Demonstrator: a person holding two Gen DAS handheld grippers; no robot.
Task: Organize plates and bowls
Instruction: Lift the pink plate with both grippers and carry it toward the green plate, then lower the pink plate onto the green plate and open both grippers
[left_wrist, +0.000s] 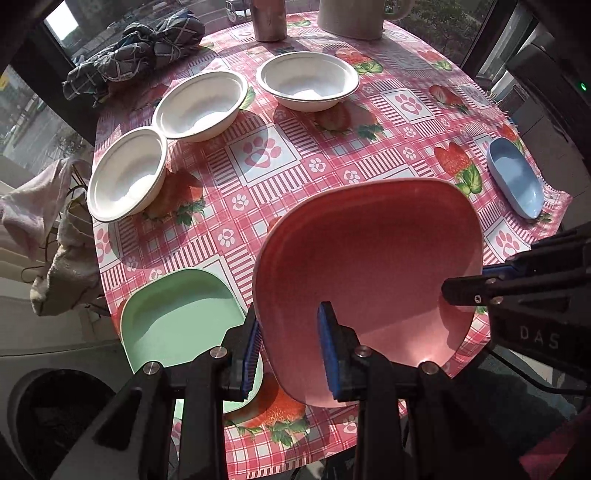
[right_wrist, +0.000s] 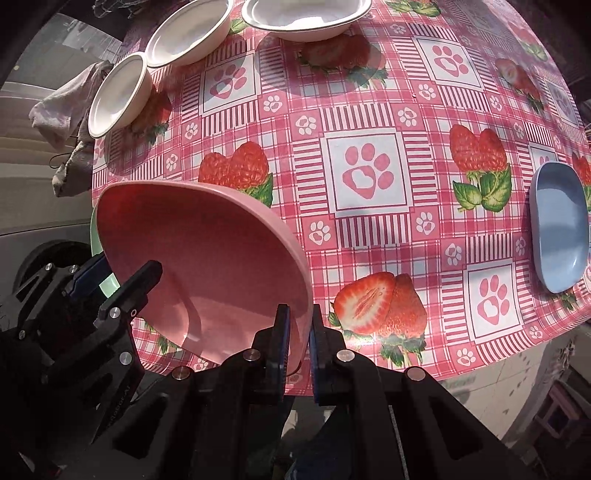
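A pink plate hangs tilted above the strawberry tablecloth, held from both sides. My left gripper is shut on its left rim, and my right gripper is shut on its right rim. In the right wrist view the pink plate sits with its rim between the pads of my right gripper, and my left gripper clamps the far side. A green plate lies under the pink one's left edge. Three white bowls stand along the far left. A blue plate lies at the right edge.
A checked cloth bundle, a metal cup and a white jug stand at the table's far edge. Towels hang beside the table's left edge. The round table's near edge runs just ahead of my grippers.
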